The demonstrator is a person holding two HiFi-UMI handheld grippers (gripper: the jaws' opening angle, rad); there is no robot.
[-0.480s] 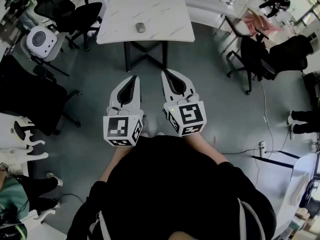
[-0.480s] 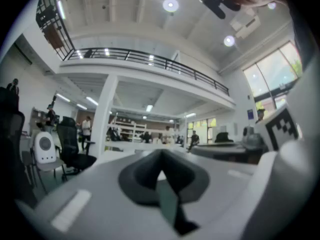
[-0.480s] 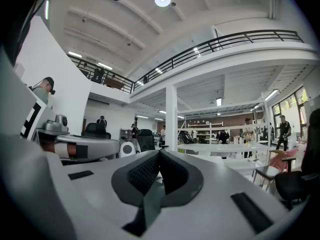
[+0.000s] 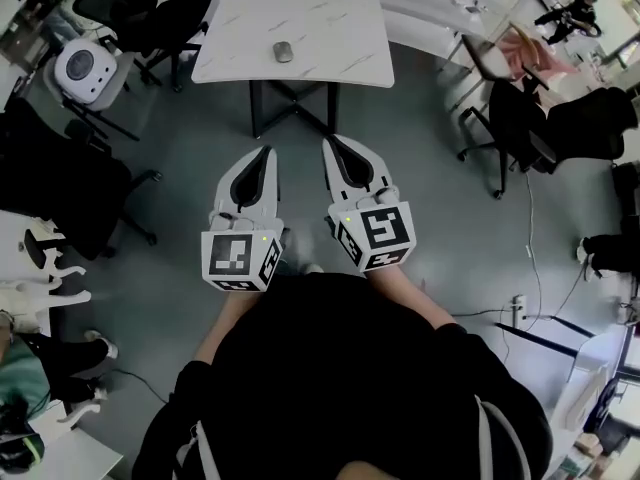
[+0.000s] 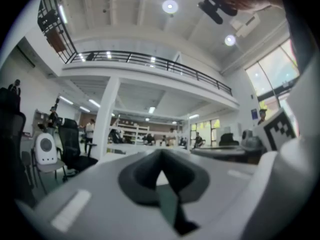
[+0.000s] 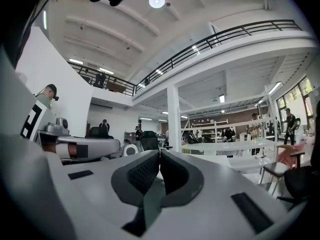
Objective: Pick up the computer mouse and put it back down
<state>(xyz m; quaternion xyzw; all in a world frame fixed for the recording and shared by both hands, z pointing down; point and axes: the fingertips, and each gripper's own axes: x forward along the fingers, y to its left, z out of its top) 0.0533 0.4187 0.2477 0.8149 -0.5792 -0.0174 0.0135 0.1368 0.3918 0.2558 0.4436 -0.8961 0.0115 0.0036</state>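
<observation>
Item: computer mouse (image 4: 283,52), grey, oval. It lies on the white veined table (image 4: 340,28), well ahead of both gripper tips and a little to the left gripper's side. Its long axis runs roughly along the line the grippers point; which end is the front cannot be told.

Clearance: bare tabletop all round the mouse, which sits nearer the table's near edge. Open grey floor (image 4: 420,208) lies between tools and table, with black office chairs (image 4: 150,18) out to either side.

Tools: left gripper (image 4: 268,154) and right gripper (image 4: 329,143) are held level, side by side, each with jaws pressed together on nothing.

Markings: black-and-white square markers on each cube (image 4: 240,258); no legible writing.
</observation>
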